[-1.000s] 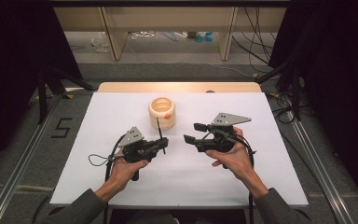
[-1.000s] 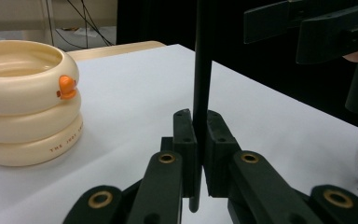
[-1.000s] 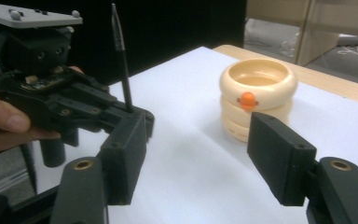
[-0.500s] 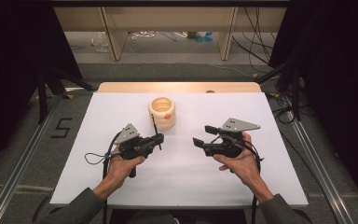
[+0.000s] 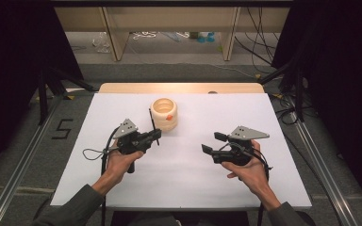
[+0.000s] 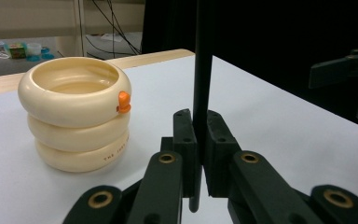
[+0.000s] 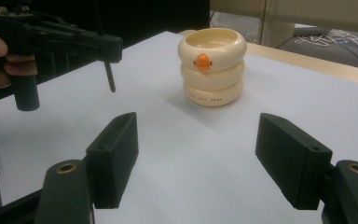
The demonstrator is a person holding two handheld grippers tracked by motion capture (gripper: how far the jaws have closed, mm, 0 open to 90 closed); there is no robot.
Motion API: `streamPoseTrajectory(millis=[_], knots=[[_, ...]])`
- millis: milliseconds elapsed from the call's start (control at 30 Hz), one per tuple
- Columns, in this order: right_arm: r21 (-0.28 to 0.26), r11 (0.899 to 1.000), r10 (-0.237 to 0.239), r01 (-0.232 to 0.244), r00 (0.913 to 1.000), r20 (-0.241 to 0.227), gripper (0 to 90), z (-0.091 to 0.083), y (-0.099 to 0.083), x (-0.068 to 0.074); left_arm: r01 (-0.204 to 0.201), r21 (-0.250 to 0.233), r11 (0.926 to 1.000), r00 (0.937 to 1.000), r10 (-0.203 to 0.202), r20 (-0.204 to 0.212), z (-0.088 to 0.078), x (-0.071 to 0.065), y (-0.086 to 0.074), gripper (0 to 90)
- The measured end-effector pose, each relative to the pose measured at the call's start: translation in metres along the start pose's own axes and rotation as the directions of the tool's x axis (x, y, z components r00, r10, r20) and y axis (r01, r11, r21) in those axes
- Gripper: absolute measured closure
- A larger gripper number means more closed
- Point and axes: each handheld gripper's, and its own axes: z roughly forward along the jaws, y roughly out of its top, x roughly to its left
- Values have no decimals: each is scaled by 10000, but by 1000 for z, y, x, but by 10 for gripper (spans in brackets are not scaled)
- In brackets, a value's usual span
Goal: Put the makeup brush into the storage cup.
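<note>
A cream holder [image 5: 164, 114] made of three stacked rings with an orange knob stands on the white table at back centre. In the left gripper view the cream holder [image 6: 77, 119] is ahead on the left. My left gripper [image 5: 156, 135] is shut on a thin black rod [image 5: 152, 123] held upright just left of the holder and apart from it; the rod [image 6: 202, 70] rises between its closed pads. My right gripper [image 5: 212, 142] hovers to the right, its jaws have just been opening, with nothing between them. It faces the holder [image 7: 212, 67] from a distance.
The white sheet [image 5: 264, 188] covers the table, with a wooden strip [image 5: 179, 88] at its back edge. Metal rails [image 5: 320, 165] run along both sides. A floor mark "5" [image 5: 62, 128] lies at the left. Cables and shelving stand behind the table.
My right gripper has moved to the right and toward the front edge, a little lower, with its jaws wider. The left gripper and its rod have hardly shifted.
</note>
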Motion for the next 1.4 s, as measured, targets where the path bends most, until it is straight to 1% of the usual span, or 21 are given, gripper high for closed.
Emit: streamPoseTrajectory(millis=[33, 100, 133, 233, 333, 367, 433, 567, 667, 800, 833, 867, 900, 1000, 1067, 1100, 1167, 1200, 1233, 1300, 1400], knots=[[-11, 10000, 9, -9, 10000, 41, 306, -2, -2, 0, -165, -23, 9999, 9998, 166, 56, 1, 2, 1, 847], [0, 10000, 38, -38, 10000, 71, 303, -4, -3, 1, -192, -26, 9998, 9998, 192, 5, 2, 3, 4, 847], [115, 9999, 34, -35, 9999, 139, 296, -6, -4, 0, -182, -56, 9998, 9998, 182, 10, 2, 4, 5, 847], [-120, 9998, 178, -174, 9994, 305, 272, -11, -9, 0, -177, -30, 9998, 9998, 176, -53, 4, 7, 9, 847], [-86, 9997, 240, -237, 9989, 394, 248, -14, -11, -1, -104, -11, 9999, 9999, 104, -135, 6, 12, 12, 847], [-126, 9996, 263, -257, 9985, 484, 238, -15, -13, -1, 118, -32, 9999, 9998, -118, -135, 8, 14, 14, 847], [-175, 9993, 350, -342, 9983, 461, 218, -16, -15, -1, -6, -48, 10000, 9999, 5, -144, 9, 15, 15, 847], [-210, 9996, 194, -183, 9986, 488, 214, -17, -18, -1, -39, -28, 10000, 9998, 38, -213, 12, 18, 19, 847], [18, 9992, 405, -406, 9977, 543, 216, -20, -22, -2, 54, -70, 10000, 9996, -56, -284, 14, 21, 23, 847], [-83, 9995, 325, -320, 9973, 654, 219, -22, -24, -3, 42, -96, 9999, 9993, -45, -377, 17, 27, 28, 847], [312, 9985, 424, -447, 9966, 706, 219, -26, -23, -3, 95, -92, 9999, 9987, -100, -492, 20, 30, 29, 847], [-133, 9995, 297, -288, 9969, 723, 220, -23, -24, -4, 95, -92, 9999, 9987, -100, -492, 20, 30, 29, 847], [52, 9983, 579, -583, 9967, 561, 221, -24, -25, -3, 204, -125, 9997, 9983, -210, -542, 22, 33, 31, 847], [-169, 9993, 344, -333, 9970, 695, 223, -24, -26, -5, 125, -170, 9998, 9980, -136, -624, 24, 36, 34, 847], [-157, 9993, 343, -332, 9967, 730, 223, -26, -27, -4, 211, -218, 9995, 9974, -225, -682, 25, 38, 36, 847], [117, 9988, 472, -481, 9964, 709, 223, -29, -27, -3, 192, -201, 9996, 9970, -206, -742, 25, 41, 37, 847], [14, 9995, 312, -314, 9965, 771, 223, -30, -28, -4, 133, -175, 9998, 9965, -147, -820, 25, 42, 38, 847], [-41, 9983, 578, -577, 9961, 661, 223, -29, -29, -3, 152, -208, 9997, 9963, -169, -846, 26, 43, 39, 847], [-129, 9986, 512, -504, 9961, 714, 223, -29, -30, -4, 200, -268, 9994, 9960, -223, -871, 26, 44, 41, 847], [70, 9986, 526, -533, 9956, 779, 223, -31, -30, -3, 121, -257, 9996, 9955, -144, -939, 26, 46, 44, 847], [46, 9978, 655, -659, 9962, 573, 224, -29, -31, -2, 94, -191, 9998, 9943, -114, -1056, 28, 50, 50, 847]])
